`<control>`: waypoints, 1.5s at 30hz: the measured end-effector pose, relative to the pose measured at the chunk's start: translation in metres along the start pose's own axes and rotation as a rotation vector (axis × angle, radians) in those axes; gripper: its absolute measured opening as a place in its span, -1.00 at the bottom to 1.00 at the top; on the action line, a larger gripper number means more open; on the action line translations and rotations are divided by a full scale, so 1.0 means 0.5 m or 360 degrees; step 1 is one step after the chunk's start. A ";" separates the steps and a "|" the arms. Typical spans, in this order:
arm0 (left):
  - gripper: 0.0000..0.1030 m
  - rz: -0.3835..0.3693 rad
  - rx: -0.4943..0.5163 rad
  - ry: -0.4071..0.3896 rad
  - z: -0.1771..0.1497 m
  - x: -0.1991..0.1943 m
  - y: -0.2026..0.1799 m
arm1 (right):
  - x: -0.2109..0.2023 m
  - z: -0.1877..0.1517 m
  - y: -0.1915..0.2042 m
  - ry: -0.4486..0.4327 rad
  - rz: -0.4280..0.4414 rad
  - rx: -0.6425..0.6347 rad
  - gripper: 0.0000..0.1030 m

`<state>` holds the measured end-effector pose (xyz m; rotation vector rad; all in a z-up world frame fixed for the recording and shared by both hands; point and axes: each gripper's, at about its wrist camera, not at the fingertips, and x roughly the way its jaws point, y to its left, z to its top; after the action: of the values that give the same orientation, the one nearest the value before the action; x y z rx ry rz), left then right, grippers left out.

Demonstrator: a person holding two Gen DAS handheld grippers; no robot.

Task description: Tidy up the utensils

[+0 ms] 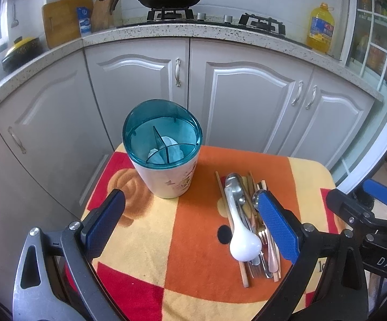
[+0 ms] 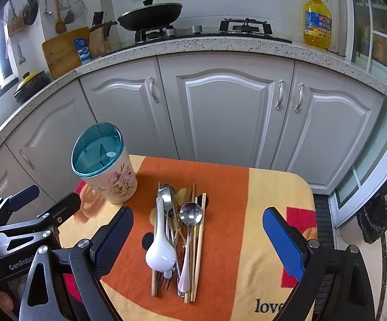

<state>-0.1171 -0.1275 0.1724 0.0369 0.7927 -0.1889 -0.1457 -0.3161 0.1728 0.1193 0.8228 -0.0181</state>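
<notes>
Right wrist: both tools released; holder (image 2: pixel 105 168) left of utensil pile (image 2: pixel 178 235).

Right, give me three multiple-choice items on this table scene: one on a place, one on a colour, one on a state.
1. Where does the utensil holder stand relative to the pile of utensils?
A. to its left
B. to its right
C. on top of it

2. What colour is the holder's plastic insert?
A. red
B. teal
C. black

3. How is the right claw?
A. shut on a spoon
B. shut on chopsticks
C. open, holding nothing

Answers: 1 A, the holder sits left of the pile on the blanket in both views. 2 B, the see-through rim and dividers are teal. 3 C, its blue pads stand wide apart either side of the pile.
</notes>
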 end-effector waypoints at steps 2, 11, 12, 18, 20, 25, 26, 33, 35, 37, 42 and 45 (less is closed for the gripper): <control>0.94 -0.0007 -0.0010 0.0003 -0.001 0.000 -0.001 | -0.001 0.000 0.000 0.0001 -0.0002 -0.0007 0.89; 0.94 -0.0013 -0.0029 -0.0001 0.000 -0.004 0.002 | -0.004 0.002 -0.004 -0.0002 -0.0031 0.0004 0.89; 0.94 -0.0017 -0.0033 0.0003 0.001 -0.004 0.002 | -0.003 0.001 -0.005 0.0002 -0.0032 0.0003 0.89; 0.94 -0.0029 -0.0048 0.0020 0.001 -0.002 0.003 | 0.000 0.000 -0.004 0.0017 -0.0040 -0.0014 0.89; 0.94 -0.0051 -0.0074 0.0034 0.002 0.000 0.006 | 0.002 0.000 -0.004 0.0023 -0.0043 -0.0017 0.89; 0.94 -0.0050 -0.0079 0.0032 0.000 0.000 0.007 | 0.007 -0.002 -0.007 0.0034 -0.0042 -0.0012 0.89; 0.94 -0.0047 -0.0073 0.0031 0.000 0.000 0.006 | 0.007 -0.002 -0.008 0.0035 -0.0041 -0.0012 0.89; 0.94 -0.0031 -0.0065 0.0035 -0.002 0.003 0.006 | 0.010 -0.005 -0.005 0.0040 -0.0042 -0.0020 0.89; 0.94 -0.0024 -0.0063 0.0040 -0.004 0.005 0.006 | 0.013 -0.008 -0.005 0.0046 -0.0041 -0.0020 0.89; 0.94 -0.0018 -0.0057 0.0041 -0.005 0.006 0.006 | 0.015 -0.009 -0.005 0.0052 -0.0038 -0.0016 0.89; 0.94 -0.0007 -0.0053 0.0030 -0.006 0.007 0.006 | 0.016 -0.010 -0.004 0.0054 -0.0035 -0.0017 0.89; 0.94 -0.0008 -0.0058 0.0034 -0.007 0.009 0.007 | 0.015 -0.011 -0.003 0.0052 -0.0039 -0.0022 0.89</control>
<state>-0.1159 -0.1244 0.1669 0.0026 0.8175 -0.1793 -0.1446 -0.3166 0.1637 0.0967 0.8571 -0.0334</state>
